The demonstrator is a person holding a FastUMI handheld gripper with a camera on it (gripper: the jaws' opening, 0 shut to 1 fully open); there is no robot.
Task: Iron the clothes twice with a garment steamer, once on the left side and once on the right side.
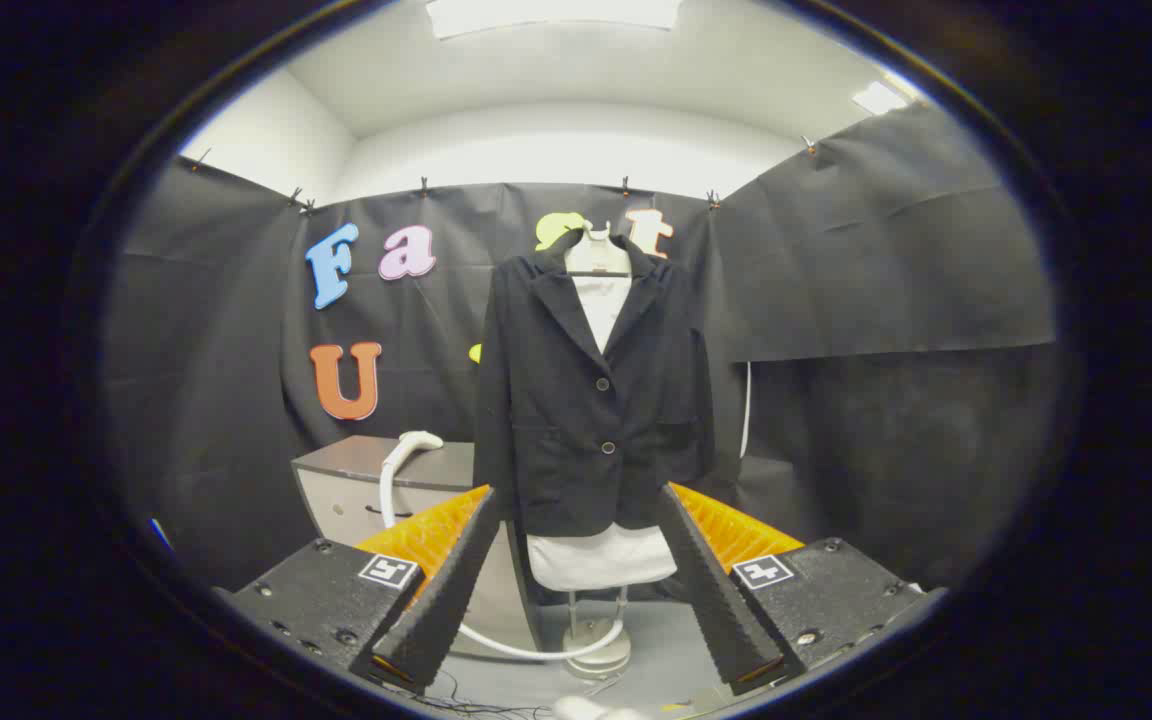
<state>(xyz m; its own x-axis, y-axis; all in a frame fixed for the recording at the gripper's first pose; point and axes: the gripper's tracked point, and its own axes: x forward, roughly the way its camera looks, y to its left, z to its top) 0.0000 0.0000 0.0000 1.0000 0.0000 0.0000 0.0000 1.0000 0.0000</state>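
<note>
Black cloth walls behind jacket (591,400) on stand; gripper (576,520) wide open, empty.

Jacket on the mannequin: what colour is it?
Black jacket, seen in the gripper view beyond the open gripper.

Gripper (576,500) fingers spread wide apart, nothing between pads, hovering in air. Dark jacket (591,400) well beyond fingers, centred in gap, buttoned, on white mannequin torso (601,558) with stand base (596,650) on floor. Steamer head (419,440) beyond left finger, resting on top of low cabinet (356,490), just beside jacket's sleeve. White hose (496,640) runs from steamer head down cabinet front, curves along floor to stand base.
</note>
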